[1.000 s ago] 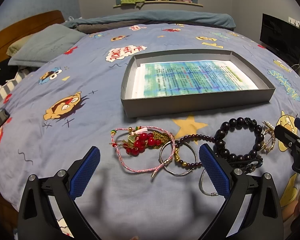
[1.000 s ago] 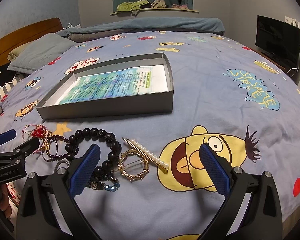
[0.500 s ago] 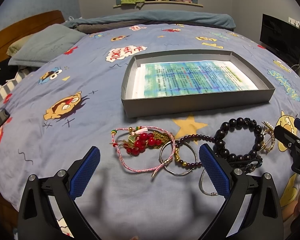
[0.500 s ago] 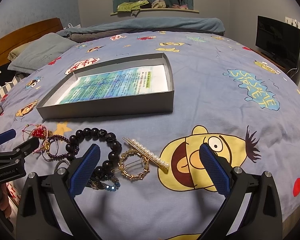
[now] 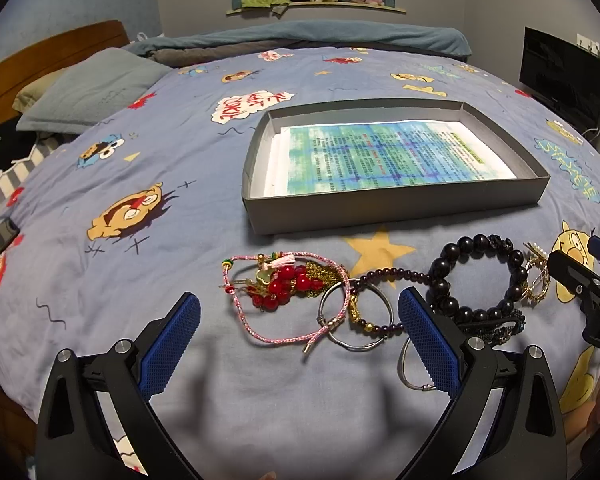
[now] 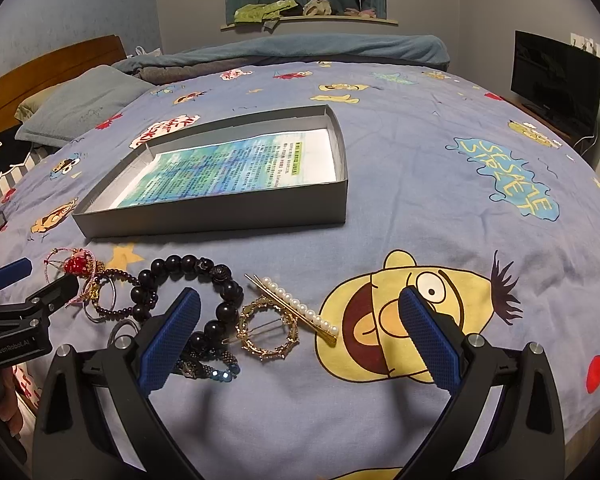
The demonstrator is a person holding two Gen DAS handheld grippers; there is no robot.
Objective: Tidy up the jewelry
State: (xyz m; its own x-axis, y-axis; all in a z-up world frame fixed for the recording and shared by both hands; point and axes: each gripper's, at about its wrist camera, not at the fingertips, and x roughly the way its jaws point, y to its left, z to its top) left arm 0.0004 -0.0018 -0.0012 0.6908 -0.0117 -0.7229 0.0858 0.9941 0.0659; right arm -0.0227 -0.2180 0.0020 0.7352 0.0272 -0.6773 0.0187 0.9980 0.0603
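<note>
A cartoon-print bedspread (image 5: 180,168) covers the bed, a pillow (image 5: 88,92) at its left and a TV (image 5: 562,76) far right. Jewelry lies before the grey tray (image 5: 400,208): a pink cord bracelet (image 5: 260,330), silver bangle (image 5: 356,346), black bead bracelet (image 5: 444,272), pearl hairpin (image 6: 300,306). The left gripper (image 5: 298,340) and right gripper (image 6: 300,334) both gape, holding nothing

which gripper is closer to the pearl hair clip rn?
Right. The right gripper hovers open just short of the pearl hair clip; the left gripper sits over the bracelets further to its left.

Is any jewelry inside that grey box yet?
No. The grey box holds only a printed sheet; the bracelets lie outside on the bedspread.
</note>
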